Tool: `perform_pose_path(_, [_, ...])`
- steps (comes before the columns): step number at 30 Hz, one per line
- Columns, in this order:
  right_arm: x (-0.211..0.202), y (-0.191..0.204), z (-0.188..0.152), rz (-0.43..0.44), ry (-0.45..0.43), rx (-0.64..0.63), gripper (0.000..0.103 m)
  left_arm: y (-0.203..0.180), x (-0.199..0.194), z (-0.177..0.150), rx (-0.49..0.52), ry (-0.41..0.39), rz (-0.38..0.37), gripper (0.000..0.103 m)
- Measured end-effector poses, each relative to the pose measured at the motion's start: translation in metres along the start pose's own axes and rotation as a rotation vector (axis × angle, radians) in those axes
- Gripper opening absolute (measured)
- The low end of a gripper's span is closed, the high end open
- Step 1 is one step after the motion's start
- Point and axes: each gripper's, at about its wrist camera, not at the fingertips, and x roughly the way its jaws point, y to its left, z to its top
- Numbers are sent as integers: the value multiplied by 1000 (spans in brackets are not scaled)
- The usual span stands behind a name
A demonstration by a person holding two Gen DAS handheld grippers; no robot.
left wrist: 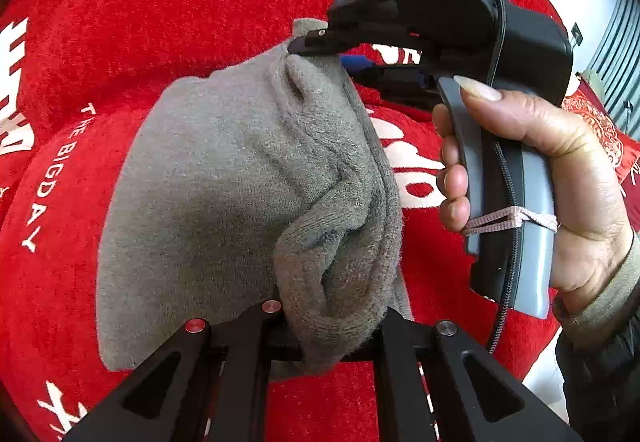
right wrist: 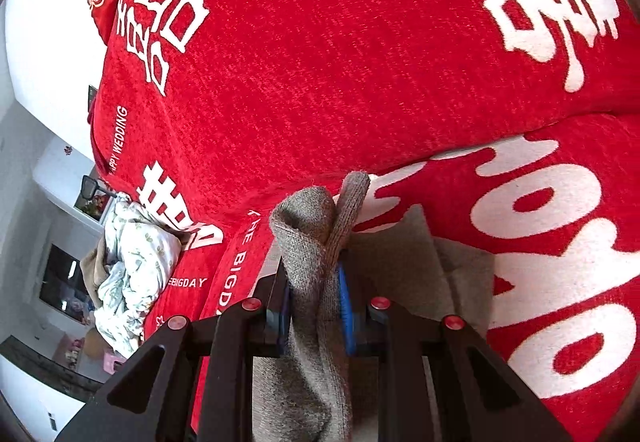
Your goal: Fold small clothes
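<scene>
Gripping grey garment [left wrist: 208,169] edges w/ both hand-held grippers.

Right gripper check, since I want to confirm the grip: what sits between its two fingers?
A bunched fold of the grey garment sits between the right gripper's fingers, clearest in the right wrist view.

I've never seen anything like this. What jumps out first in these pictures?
The bright red blanket with big white lettering fills both views. On it lies a grey knit garment, pinched at two ends by black tools: the left tool at the bottom of its own view, the right tool above, held by a hand.
</scene>
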Motion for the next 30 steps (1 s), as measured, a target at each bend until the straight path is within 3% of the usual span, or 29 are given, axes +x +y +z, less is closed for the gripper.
perform_pose_path(30, [14, -62, -12, 9, 17, 95, 22, -21, 43, -10, 105, 65, 84, 9])
